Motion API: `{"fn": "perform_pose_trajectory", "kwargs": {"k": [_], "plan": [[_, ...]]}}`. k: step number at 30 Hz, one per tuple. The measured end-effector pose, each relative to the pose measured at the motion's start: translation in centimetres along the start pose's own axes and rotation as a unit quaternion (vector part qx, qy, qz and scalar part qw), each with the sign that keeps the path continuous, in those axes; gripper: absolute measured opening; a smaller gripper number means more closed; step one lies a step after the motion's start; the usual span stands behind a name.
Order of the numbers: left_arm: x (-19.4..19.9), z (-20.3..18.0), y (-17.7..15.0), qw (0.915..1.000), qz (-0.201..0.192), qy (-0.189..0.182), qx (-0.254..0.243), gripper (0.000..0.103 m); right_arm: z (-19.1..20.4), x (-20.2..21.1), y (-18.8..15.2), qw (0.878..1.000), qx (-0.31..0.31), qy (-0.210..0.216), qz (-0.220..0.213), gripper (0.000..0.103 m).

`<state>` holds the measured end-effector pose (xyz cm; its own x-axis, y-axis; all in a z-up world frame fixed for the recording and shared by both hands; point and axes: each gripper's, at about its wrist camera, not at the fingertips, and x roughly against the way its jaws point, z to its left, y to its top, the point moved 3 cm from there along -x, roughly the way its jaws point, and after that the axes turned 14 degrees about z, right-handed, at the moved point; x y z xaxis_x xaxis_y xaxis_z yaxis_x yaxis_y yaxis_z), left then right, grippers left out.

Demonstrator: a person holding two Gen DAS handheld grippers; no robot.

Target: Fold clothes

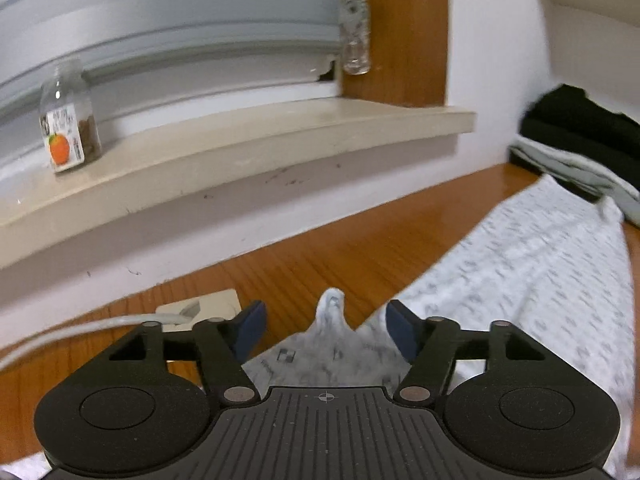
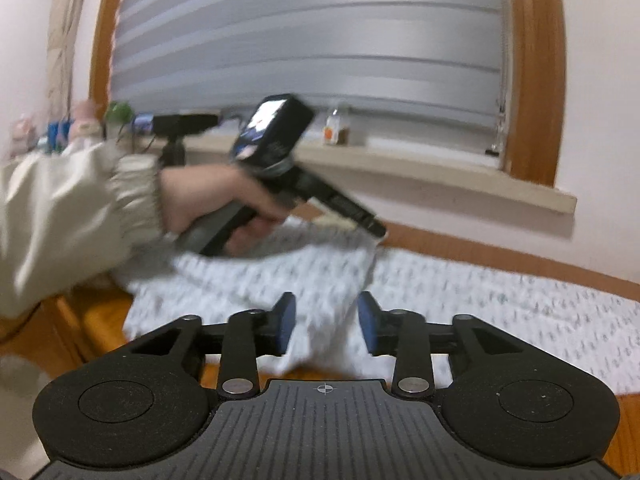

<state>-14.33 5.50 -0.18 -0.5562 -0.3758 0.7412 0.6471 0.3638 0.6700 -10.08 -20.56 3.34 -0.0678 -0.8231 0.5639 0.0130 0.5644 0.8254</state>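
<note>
Now both jaws stand spread, left hand-held gripper [image 1: 326, 330] and right hand-held gripper [image 2: 326, 326] around the patterned cloth [image 1: 520, 264], so re-pinch corners squarely.

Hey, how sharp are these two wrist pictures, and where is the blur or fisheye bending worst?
Left wrist view: hand-held gripper and the pinched-up tip of the patterned cloth are crisp; the windowsill bows with fisheye distortion and the blind is smeared. Right wrist view: far blurrier, with the person's hand and the cloth streaked by motion; the window frame curves strongly.
</note>
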Motion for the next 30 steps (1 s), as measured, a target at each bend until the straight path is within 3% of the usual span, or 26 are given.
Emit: {"fn": "perform_pose_trajectory", "kwargs": {"k": [4,8,11,18,22,25,28,30], "plan": [[1.4,2.2,-1.4,0.9998,-0.005,0.009,0.016,0.079,0.8,-3.8,2.2,0.999,-0.025,0.032,0.014,0.037],[2.0,5.0,-3.1,0.9993,0.008,0.015,0.032,0.079,2.1,-6.3,2.2,0.998,-0.005,0.028,0.052,0.032],[2.5,6.8,-4.3,0.9986,0.010,0.035,0.039,0.079,2.1,-6.3,0.7,0.996,-0.006,0.015,0.082,0.026],[2.8,10.9,-5.3,0.9924,0.025,0.021,0.119,0.079,1.6,-4.8,-0.9,0.997,-0.026,0.021,0.074,0.026],[3.5,8.9,-4.5,0.9967,0.000,0.039,0.071,0.078,1.6,-4.9,-1.0,0.997,-0.022,0.023,0.065,0.026],[3.6,5.5,-2.8,0.9993,-0.022,0.013,0.026,0.074,1.7,-4.8,-1.3,0.998,-0.020,0.021,0.057,0.026],[2.1,1.8,-0.9,0.9996,-0.010,-0.024,-0.006,0.062,1.6,-4.7,-1.6,0.998,-0.025,0.027,0.049,0.027],[0.4,-0.1,0.3,0.9992,0.006,-0.026,-0.029,0.051,1.5,-4.7,-1.6,0.998,-0.026,0.028,0.046,0.027]]}}
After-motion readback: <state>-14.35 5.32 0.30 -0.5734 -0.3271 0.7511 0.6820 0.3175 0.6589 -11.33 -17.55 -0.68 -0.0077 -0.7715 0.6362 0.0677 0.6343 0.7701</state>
